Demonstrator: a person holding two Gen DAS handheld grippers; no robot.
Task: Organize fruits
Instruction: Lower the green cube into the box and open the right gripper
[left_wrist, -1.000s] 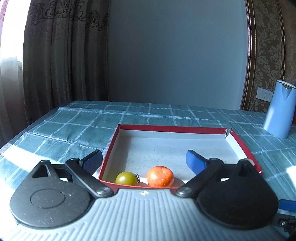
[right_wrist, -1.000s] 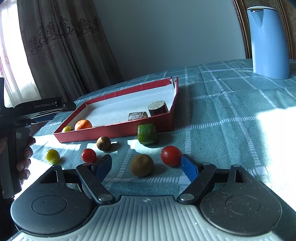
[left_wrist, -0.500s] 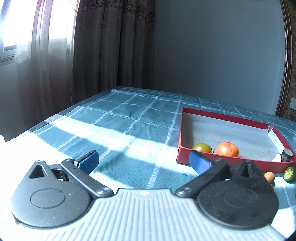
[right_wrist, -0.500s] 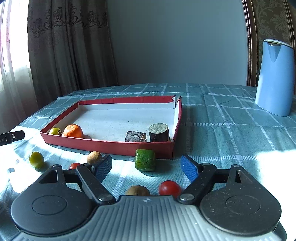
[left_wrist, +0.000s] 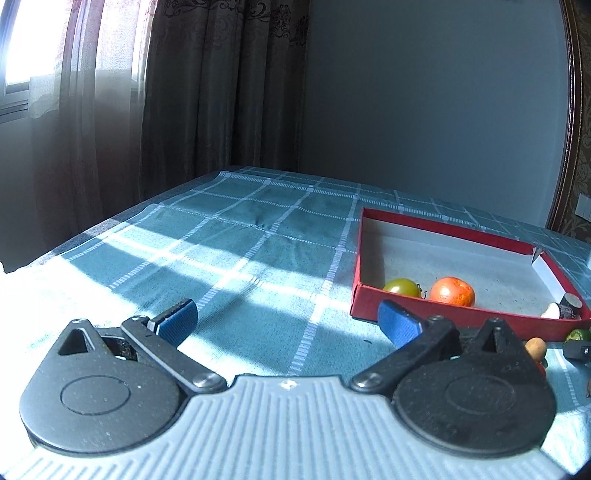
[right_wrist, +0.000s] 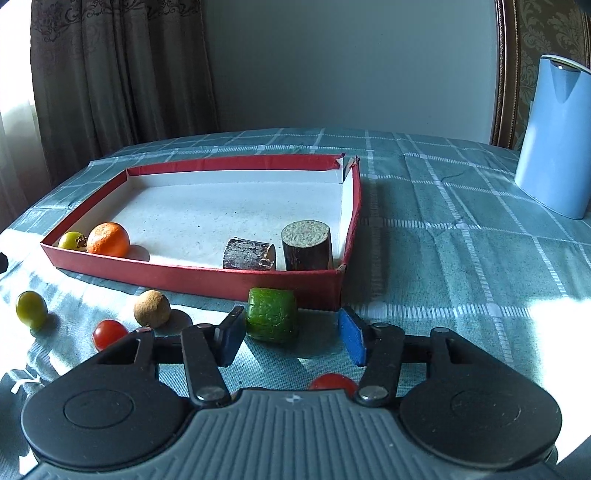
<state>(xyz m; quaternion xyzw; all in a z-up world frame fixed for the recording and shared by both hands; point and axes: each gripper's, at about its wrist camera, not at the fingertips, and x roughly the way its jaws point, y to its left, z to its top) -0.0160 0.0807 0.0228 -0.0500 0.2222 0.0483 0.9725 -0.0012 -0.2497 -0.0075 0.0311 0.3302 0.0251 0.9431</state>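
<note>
Closing in on the green chunk (right_wrist: 272, 319), the right gripper (right_wrist: 291, 338) has dropped low and forward over the last second: a moment ago the fruit sat well ahead of its pads, and now it lies just between them, nearer the left pad, with the jaws narrowed to a middling gap and nothing held yet. A red tomato (right_wrist: 332, 382) has slipped under the gripper body, so it is passed over for now. Meanwhile the left gripper (left_wrist: 286, 319) has swung away from the tray (right_wrist: 192, 275) toward bare cloth (left_wrist: 240, 258); its jaws stand wide and empty, the tray now off to its right. Inside the tray sit an orange (right_wrist: 108, 239), a greenish tomato (right_wrist: 72, 240) and two dark cut pieces (right_wrist: 280, 249). Loose in front of it are a yellow-green fruit (right_wrist: 31, 308), another red tomato (right_wrist: 109, 333) and a brown ball (right_wrist: 151, 303). Judging from this, the green chunk is the next pick, and most of the sorting is still to do.
</note>
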